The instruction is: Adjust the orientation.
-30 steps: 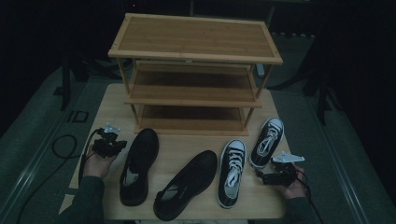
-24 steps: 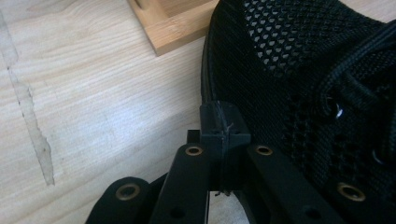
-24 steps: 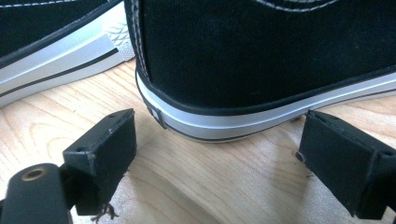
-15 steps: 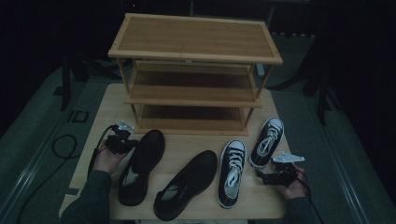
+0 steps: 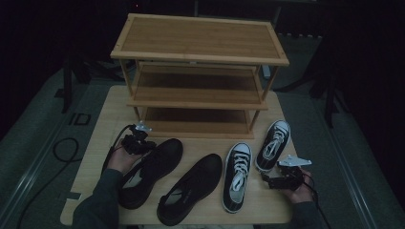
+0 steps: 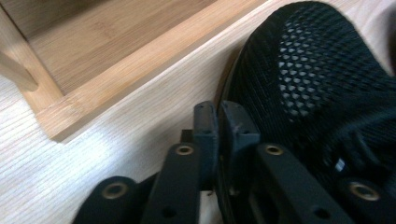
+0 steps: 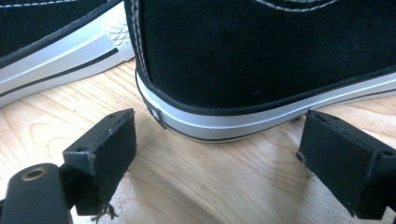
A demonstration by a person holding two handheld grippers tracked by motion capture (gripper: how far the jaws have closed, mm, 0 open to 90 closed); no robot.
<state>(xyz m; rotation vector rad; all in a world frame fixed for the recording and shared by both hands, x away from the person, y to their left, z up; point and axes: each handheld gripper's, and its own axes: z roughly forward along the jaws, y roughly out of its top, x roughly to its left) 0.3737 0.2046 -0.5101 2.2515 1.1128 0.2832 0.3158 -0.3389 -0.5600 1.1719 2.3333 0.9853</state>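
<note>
One desk (image 5: 105, 129) carries one three-tier shoe rack (image 5: 198, 71), two black mesh shoes and two canvas sneakers. My left hand-held gripper (image 5: 139, 141), jaws just opening, barely parted, sits at the left mesh shoe's (image 5: 150, 171) toe; my right hand-held gripper (image 5: 274, 181) is spread behind the right sneaker (image 5: 272, 144).

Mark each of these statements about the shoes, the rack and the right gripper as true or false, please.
1. The wooden rack has no shoes on its shelves. True.
2. Four shoes lie on the table. True: two black mesh shoes and two sneakers.
3. The sneakers are red. False: they are black with white soles and toe caps.
4. The right gripper has its jaws shut on a sneaker's heel. False: the jaws stand wide open in front of the heel and do not touch it.
5. The sneakers lie to the left of the black mesh shoes. False: in the high view they lie to the right of them.
</note>
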